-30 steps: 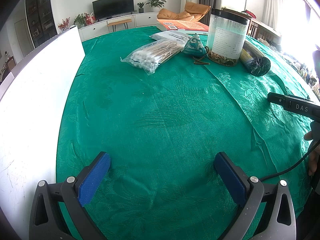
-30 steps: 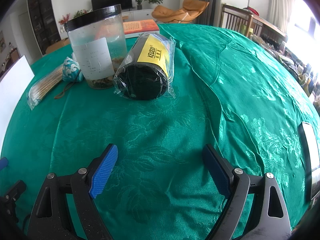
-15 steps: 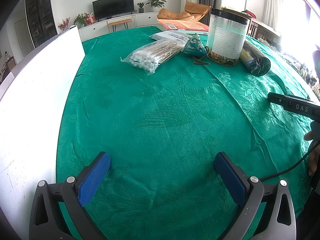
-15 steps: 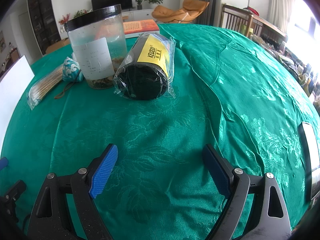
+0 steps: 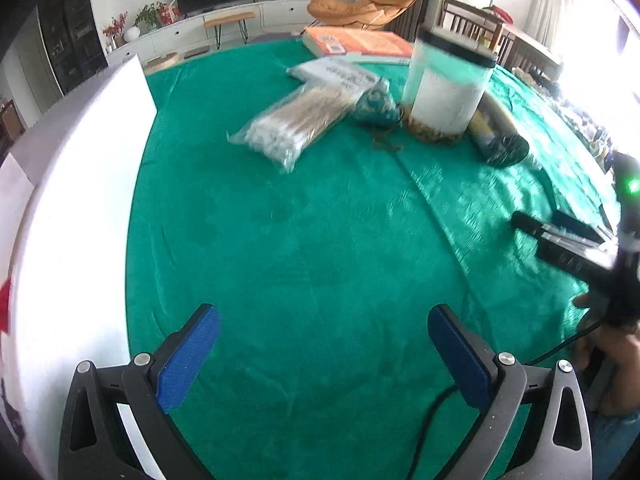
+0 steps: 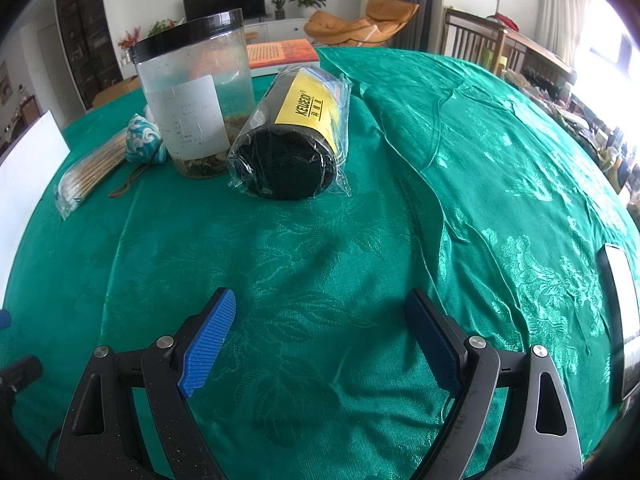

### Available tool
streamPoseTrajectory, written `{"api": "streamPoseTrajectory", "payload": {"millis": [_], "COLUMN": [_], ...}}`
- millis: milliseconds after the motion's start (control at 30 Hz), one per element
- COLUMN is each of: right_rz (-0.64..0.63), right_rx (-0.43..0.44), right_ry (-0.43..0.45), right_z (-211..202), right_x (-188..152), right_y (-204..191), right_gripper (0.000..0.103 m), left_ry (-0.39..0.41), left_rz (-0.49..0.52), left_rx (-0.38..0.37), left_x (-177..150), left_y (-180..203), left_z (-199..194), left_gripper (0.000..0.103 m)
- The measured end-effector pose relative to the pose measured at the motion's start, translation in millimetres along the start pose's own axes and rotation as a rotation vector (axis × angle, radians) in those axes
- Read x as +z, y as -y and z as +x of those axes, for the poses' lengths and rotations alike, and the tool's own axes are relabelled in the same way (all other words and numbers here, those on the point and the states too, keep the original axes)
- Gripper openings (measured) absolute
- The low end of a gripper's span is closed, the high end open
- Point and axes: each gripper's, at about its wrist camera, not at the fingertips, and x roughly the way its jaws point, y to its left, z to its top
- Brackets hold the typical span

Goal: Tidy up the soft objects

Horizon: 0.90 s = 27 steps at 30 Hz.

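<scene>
Left gripper (image 5: 322,354) low over green tablecloth (image 5: 320,248), jaws wide, nothing between blue pads (image 5: 188,360). Right gripper (image 6: 318,340) likewise spread wide, empty, above bare cloth. Ahead: black roll in clear wrap with yellow label (image 6: 294,136) lying on side, touching clear jar with black lid (image 6: 196,96). Teal patterned pouch (image 6: 142,142) just left of jar, against bag of cotton swabs (image 6: 90,172). Orange book (image 6: 280,54) behind. White board (image 5: 72,208) along left edge. Left view blurred.

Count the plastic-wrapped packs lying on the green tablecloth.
3: the cotton swab bag at left, a flat white packet behind it, and the black yellow-labelled roll right of the clear jar. The jar may hide others.
</scene>
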Motion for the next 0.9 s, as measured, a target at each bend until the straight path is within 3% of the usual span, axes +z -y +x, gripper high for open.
{"api": "streamPoseTrajectory", "payload": {"millis": [100,167,300,467,533,633,700,767,833,867,900], "right_rz": [0.0,0.0,0.0,0.003,0.065,0.317,0.396,0.373,0.332,0.318,0.303], "right_rx": [0.0,0.0,0.0,0.012,0.089,0.285,0.311,0.307,0.319,0.347,0.382], "right_ry": [0.0,0.0,0.0,0.0,0.01,0.071,0.053,0.013,-0.042,-0.078,-0.131], "right_z": [0,0,0,-1,-6,-15,-7,8,29,42,56], "right_x": [0,0,0,0,2,15,38,69,95,103,110], "right_y": [0,0,0,1,11,50,67,68,61,57,51], "right_gripper": [0.089,0.089,0.089,0.089,0.088,0.087,0.088,0.088,0.088,0.088,0.087], "left_ry": [0.054,0.048,-0.04,-0.046,-0.06,-0.067,-0.067,-0.069,-0.077,-0.08,-0.08], "left_rz": [0.077,0.149,0.238,0.276,0.266,0.233,0.205,0.181,0.14,0.118,0.119], "left_rx": [0.061,0.123,0.127,0.168,0.16,0.139,0.121,0.1,0.013,-0.018,-0.014], "left_x": [35,60,99,125,130,135,138,141,142,141,143], "left_y": [7,9,5,-7,-14,-24,-29,-33,-37,-37,-34], "left_z": [-16,-8,42,96,112,123,124,125,125,123,122], "left_gripper": [0.103,0.103,0.103,0.103,0.102,0.102,0.102,0.097,0.073,0.068,0.058]}}
